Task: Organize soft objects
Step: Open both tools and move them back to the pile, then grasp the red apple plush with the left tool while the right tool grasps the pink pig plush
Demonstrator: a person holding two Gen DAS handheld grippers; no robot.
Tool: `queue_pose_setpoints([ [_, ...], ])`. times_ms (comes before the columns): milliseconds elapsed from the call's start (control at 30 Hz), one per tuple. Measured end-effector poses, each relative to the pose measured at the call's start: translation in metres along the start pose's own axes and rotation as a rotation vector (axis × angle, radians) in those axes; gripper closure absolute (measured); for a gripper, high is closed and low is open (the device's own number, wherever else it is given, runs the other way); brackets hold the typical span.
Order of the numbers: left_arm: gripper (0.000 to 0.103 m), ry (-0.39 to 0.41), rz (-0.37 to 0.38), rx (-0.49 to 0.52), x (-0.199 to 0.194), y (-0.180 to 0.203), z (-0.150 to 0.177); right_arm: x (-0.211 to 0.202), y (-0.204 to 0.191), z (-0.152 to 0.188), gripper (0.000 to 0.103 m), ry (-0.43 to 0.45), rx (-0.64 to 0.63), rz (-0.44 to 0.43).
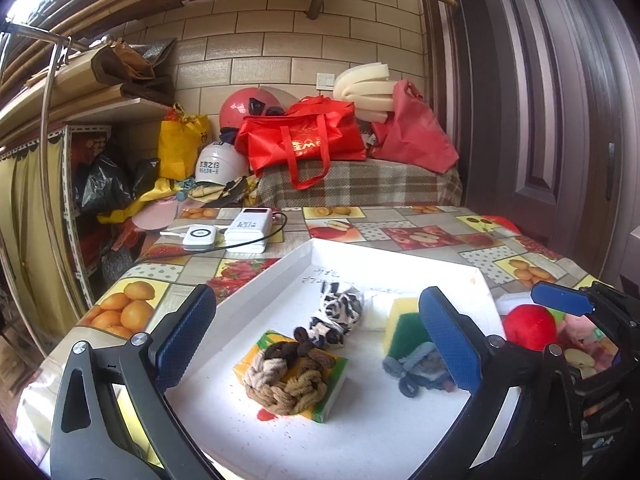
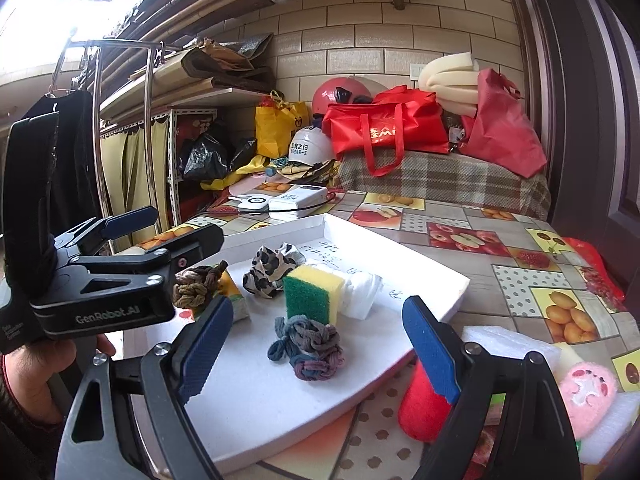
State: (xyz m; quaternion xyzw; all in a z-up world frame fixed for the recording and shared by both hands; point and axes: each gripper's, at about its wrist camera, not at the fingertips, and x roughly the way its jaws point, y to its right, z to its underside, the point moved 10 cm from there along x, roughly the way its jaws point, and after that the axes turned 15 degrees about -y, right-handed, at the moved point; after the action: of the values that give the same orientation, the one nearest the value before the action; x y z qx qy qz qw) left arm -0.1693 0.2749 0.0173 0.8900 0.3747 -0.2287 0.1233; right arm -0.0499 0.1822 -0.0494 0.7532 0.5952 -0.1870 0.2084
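Left gripper (image 1: 316, 338): fingers spread, empty, over the white tray (image 1: 280, 276).

In the tray, left to right: brown braided hair ties (image 1: 286, 376) atop a tissue pack (image 1: 332, 396), likely to slide off if nudged; leopard scrunchie (image 1: 338, 314); sponge (image 1: 404, 326); blue-grey hair ties (image 2: 308, 346).

Right gripper (image 2: 320, 346): fingers spread, empty.

Off-tray: red plush (image 2: 420, 412), pink plush (image 2: 588, 394); either plush may roll if only a corner is pinched.

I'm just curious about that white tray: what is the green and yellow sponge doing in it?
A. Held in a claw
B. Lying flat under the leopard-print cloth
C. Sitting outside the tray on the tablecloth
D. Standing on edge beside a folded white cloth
D: the sponge stands on edge inside the white tray, right against the folded white cloth, with no claw gripping it.
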Motion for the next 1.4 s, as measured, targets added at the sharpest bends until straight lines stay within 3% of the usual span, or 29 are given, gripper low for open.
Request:
queue_pose_setpoints([
  [133,0.001,0.019,0.049,0.027,-0.015,0.017,0.004,-0.020,0.019,0.005,0.016,0.039,0.035,0.042],
  [200,0.001,0.034,0.063,0.070,-0.023,0.031,0.005,-0.044,0.037,0.005,0.016,0.111,0.080,0.097],
  [300,0.001,0.064,0.118,0.167,-0.037,0.063,0.008,-0.088,0.077,0.012,0.016,0.234,0.173,0.247],
  [400,0.001,0.013,0.222,0.202,-0.039,0.093,0.017,-0.113,0.115,0.028,0.000,0.252,0.219,0.318],
  [533,0.001,-0.077,0.362,0.244,-0.035,0.136,0.028,-0.116,0.166,0.056,0.000,0.140,0.279,0.291],
  [600,0.001,-0.099,0.365,0.265,-0.033,0.150,0.031,-0.118,0.192,0.070,0.000,0.086,0.349,0.239],
  [700,0.001,-0.149,0.392,0.290,-0.022,0.171,0.036,-0.129,0.212,0.079,0.000,0.103,0.416,0.207],
  [767,0.001,-0.177,0.371,0.313,-0.012,0.181,0.036,-0.125,0.208,0.078,0.000,0.079,0.403,0.184],
  [867,0.015,-0.228,0.362,0.357,0.004,0.200,0.037,-0.107,0.184,0.064,0.000,0.022,0.315,0.122],
  [967,0.020,-0.268,0.336,0.370,0.019,0.211,0.038,-0.075,0.174,0.061,0.002,-0.085,0.235,0.171],
  [1067,0.020,-0.292,0.323,0.356,0.027,0.213,0.040,-0.032,0.172,0.072,0.012,-0.220,0.239,0.159],
  [1133,0.020,-0.292,0.316,0.360,0.029,0.213,0.040,-0.013,0.172,0.083,0.038,-0.317,0.248,0.135],
  [1167,0.021,-0.290,0.308,0.365,0.030,0.214,0.039,-0.009,0.174,0.087,0.038,-0.342,0.260,0.117],
  [1233,0.020,-0.291,0.297,0.378,0.034,0.217,0.037,-0.013,0.178,0.090,0.042,-0.328,0.272,0.099],
  [1400,0.020,-0.321,0.227,0.394,0.052,0.218,0.040,-0.027,0.198,0.094,0.042,-0.265,0.391,0.071],
])
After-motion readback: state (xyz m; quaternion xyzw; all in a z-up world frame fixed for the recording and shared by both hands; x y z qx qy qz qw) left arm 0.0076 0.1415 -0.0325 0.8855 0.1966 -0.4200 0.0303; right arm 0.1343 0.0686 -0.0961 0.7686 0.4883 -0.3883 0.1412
